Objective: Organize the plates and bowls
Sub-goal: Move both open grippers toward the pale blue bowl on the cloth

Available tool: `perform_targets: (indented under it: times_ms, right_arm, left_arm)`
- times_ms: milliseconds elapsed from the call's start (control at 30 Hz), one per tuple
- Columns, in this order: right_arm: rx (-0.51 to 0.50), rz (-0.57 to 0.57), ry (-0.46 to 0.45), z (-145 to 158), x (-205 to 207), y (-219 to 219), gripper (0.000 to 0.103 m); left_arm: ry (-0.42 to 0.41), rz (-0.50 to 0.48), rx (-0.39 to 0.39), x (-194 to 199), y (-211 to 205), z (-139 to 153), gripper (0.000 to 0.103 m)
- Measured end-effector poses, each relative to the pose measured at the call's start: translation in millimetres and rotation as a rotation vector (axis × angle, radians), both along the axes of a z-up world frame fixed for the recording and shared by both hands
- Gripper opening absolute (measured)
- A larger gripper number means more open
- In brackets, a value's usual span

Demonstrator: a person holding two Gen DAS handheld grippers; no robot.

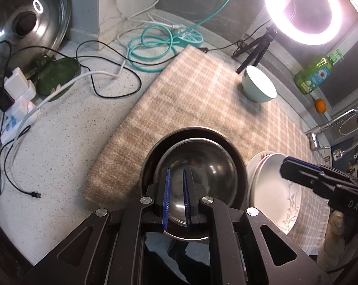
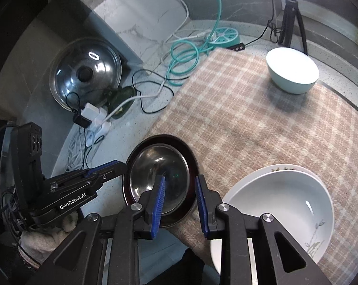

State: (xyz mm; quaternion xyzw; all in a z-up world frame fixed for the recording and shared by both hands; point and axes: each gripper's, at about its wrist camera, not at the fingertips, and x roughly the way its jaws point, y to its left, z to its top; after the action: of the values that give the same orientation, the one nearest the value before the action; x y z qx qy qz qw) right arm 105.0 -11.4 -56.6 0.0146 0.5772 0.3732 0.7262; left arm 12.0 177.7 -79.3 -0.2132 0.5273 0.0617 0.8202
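The worry here is the round stainless-steel bowl (image 1: 193, 182), shiny and dished, which sits nested inside a wider dark-rimmed metal bowl (image 1: 150, 156) at the near edge of the beige plaid cloth (image 1: 190, 90) on the speckled grey worktop (image 1: 60, 147). The pair overhangs the cloth's near edge a little, judging by the right wrist view, so a careless nudge could tip them off the fold. The left gripper (image 1: 176, 190) hangs just above the steel bowl with its jaws nearly pressed together; I see nothing between its blue pads (image 1: 166, 197). If it comes down shut like that it would only skate on the slick metal and shove the stack.

The right gripper (image 2: 180, 190) has its jaws partly spread, nothing pinched, poised over the gap between the metal bowls and the stack of white shallow plates with a grey leaf print (image 2: 285, 204) just beside them. Those plates look glazed and slippery, and the top one is deep-sided; a grip on the rim alone could let it swing or clatter against the metal. The small pale-teal ceramic bowl (image 2: 293, 73) stands well apart at the far corner of the cloth, near the black tripod (image 2: 290, 19), whose legs and cable could be snagged on a reach over there.
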Motion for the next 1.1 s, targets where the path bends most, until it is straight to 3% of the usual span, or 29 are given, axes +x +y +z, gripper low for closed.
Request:
perform_targets:
  times_ms: [267, 700, 967, 1100]
  right_arm:
    - [0.039, -0.074, -0.083, 22.0, 13.7, -58.3, 0.024]
    - [0.031, -0.161, -0.166, 32.0, 40.4, -145.2, 0.024]
    - [0.052, -0.193, -0.160, 36.3, 67.9, -176.3, 0.024]
    - [0.073, -0.240, -0.140, 35.0, 90.8, -182.1, 0.024]
  left_arm:
    - [-0.063, 0.019, -0.016, -0.6, -20.8, 22.1, 0.009]
    - [-0.123, -0.003, -0.048, 14.1, -84.0, 38.6, 0.009]
    - [-0.133, -0.036, -0.029, 47.8, -108.7, 52.5, 0.009]
    - [-0.130, -0.072, -0.034, 82.5, -112.0, 54.6, 0.009]
